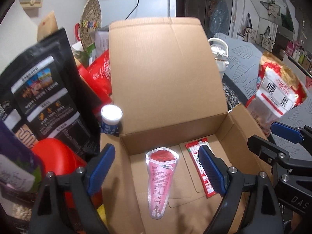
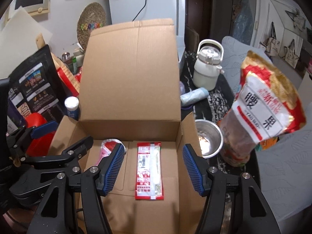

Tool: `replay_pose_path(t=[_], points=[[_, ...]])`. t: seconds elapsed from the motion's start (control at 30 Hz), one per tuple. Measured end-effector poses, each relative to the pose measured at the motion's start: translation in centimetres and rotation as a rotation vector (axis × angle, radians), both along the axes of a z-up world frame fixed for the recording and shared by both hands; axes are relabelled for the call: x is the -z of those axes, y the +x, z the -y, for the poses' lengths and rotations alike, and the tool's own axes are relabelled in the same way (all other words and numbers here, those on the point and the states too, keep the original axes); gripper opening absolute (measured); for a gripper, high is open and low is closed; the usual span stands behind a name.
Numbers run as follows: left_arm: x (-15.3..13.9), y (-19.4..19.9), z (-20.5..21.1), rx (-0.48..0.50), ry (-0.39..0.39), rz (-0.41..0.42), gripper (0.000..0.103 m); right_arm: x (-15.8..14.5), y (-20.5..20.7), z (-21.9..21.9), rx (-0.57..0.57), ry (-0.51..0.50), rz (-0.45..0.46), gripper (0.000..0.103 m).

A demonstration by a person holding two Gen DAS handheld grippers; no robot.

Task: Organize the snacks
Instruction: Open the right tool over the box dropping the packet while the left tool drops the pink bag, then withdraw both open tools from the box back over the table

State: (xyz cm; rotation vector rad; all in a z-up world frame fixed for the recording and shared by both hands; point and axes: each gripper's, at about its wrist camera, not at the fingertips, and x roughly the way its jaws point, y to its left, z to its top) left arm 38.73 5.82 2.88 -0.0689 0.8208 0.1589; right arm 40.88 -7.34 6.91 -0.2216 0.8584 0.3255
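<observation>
Open cardboard box (image 2: 128, 89) at centre, lid flap upright at the far side, floor bare but for two snacks lying flat. Pink cone-shaped packet (image 1: 161, 179) on the left of the box floor, wide end far, narrow tip near, printed "with love". Red and white strip packet (image 2: 149, 168) to its right, lengthwise near to far, well apart from the cone packet. Left tool (image 1: 157, 170) above the near left part of the box, jaws spread wide, blue pads either side of the cone packet without touching it, nothing gripped. Right tool (image 2: 154, 168) above the near right part, jaws parted, released, the strip packet lying between and below the pads, untouched. Outside the box on the left: tall black snack bag (image 1: 42, 99) standing upright, red rounded container (image 1: 56, 156) near it, small white-capped blue bottle (image 1: 111, 121) just beside the box's far left corner, red packaging (image 1: 101, 72) behind. On the right, on the counter: steel bowl (image 2: 209, 139) just beside the box wall, red, white and gold nut bag (image 2: 263, 109) standing beyond the bowl, cream jug with handle (image 2: 208, 66) farther off, rolled pale blue cloth (image 2: 193, 96) between jug and box. White fridge (image 2: 146, 5) far behind.
</observation>
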Motion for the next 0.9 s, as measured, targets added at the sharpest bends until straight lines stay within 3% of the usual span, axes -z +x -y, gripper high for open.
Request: replay_pose_path(t=[0.6,0.9], points=[[-9.0,-8.3,1.3,-0.007,0.069,0.175,0.088,-8.0,-7.7,0.7,-0.020,0.025,0.169,0.062],[-12.6,-13.3,2.1,-0.009,0.110,0.256,0.088,-11.6,-12.8,1.9,-0.029,0.056,0.283,0.080]])
